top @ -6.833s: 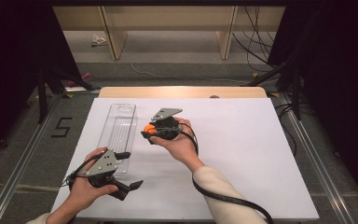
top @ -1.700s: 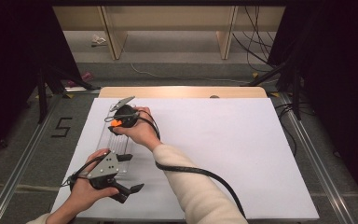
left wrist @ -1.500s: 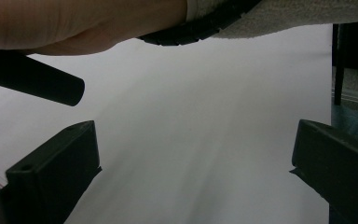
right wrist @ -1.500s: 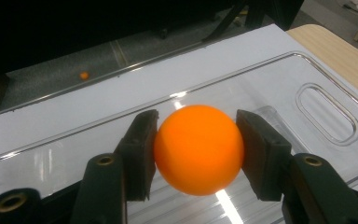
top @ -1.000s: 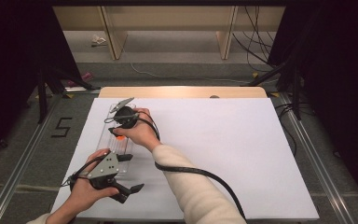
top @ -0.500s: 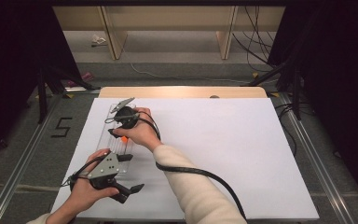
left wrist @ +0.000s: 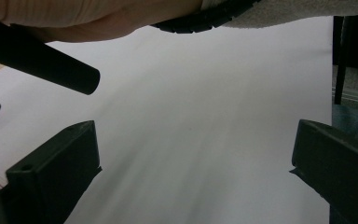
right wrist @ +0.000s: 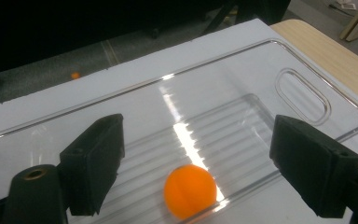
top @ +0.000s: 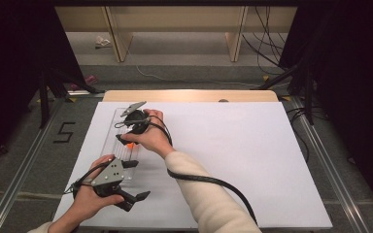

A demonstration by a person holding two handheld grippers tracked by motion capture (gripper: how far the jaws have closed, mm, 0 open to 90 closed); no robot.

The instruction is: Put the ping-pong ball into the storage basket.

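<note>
Right claw [right wrist: 193, 154] over the clear tray [right wrist: 303, 95], jaws just opened wide — orange ball [right wrist: 189, 191] lying free between them on the ribbed tray floor, untouched, left claw [top: 135, 200] near the tabletop [top: 252, 145] front edge, jaws spread wide, holding nothing — tray's near end just beside it.

Light falls from overhead onto the white sheet [top: 233, 160], which glows bright while everything round the table sinks into near black. My forearm casts only a soft, faint shadow there. Along my right jaws, a hard white glare streak runs across the ribbed clear tray [right wrist: 223, 126], and the orange ball [right wrist: 189, 190] shows sharp with a small highlight, though my jaw tips are slightly soft. Along my left jaws, the sheet is smeared and streaky, my jaws dark and out of focus.
</note>
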